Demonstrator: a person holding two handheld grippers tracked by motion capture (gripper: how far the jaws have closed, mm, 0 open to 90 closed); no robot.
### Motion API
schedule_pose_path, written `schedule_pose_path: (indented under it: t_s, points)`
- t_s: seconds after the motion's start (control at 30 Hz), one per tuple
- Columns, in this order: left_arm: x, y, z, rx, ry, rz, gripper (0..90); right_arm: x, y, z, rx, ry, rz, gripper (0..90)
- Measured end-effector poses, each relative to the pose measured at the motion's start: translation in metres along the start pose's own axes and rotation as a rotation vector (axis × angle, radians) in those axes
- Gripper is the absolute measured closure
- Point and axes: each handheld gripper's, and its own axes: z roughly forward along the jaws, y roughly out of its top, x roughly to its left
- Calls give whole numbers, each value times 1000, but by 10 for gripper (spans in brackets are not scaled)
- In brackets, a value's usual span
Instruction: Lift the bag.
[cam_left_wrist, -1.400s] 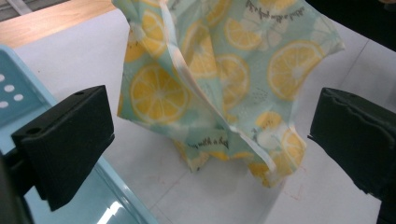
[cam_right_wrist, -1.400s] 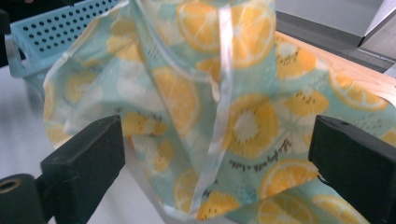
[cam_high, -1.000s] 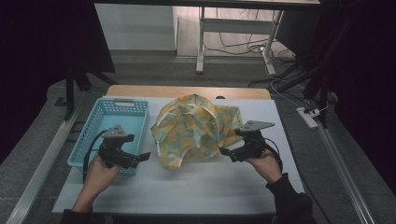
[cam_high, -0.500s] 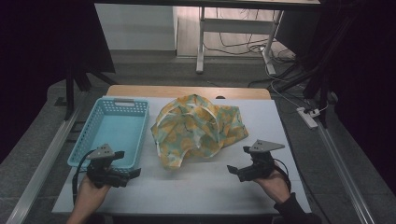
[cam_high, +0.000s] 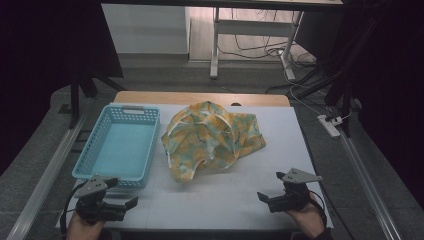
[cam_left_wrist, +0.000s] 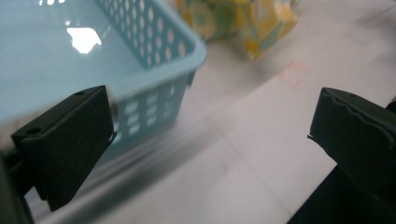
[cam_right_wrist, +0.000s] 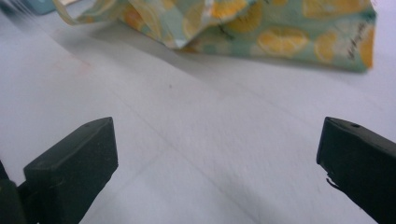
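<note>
Fingers (cam_left_wrist: 65, 144) wide apart, both grippers; white table (cam_high: 225, 195) w/ cloth (cam_high: 210, 137), basket (cam_high: 120, 145).

White-topped table (cam_high: 220, 195), wooden strip along its 12 o'clock edge. Light-blue perforated basket (cam_high: 120, 145) sits toward 9 o'clock. Crumpled green-and-orange patterned cloth (cam_high: 210, 137) lies at centre, just beside the basket's 3 o'clock side.

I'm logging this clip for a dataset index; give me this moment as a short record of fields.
cloth: crumpled green fabric with yellow lemon print, mid-table, untouched
basket: light blue perforated plastic basket, left of the cloth, empty
left gripper: open, by the basket's near corner
right gripper: open, on the near side of the cloth, apart from it
surface: white table mat
</note>
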Motion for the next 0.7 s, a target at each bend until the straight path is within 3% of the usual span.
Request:
schedule_pose_path:
  t_s: [0.27,0.47,0.7]
  points:
    - [3,-19,-2,61,59,-10,0,-3,-22,-19,26,-33,64,0]
    - [3,-24,-3,100,81,-28,0,-2,-36,-27,72,-36,96,0]
    - [8,-25,-5,110,70,-70,0,-2,-39,-29,101,-34,99,0]
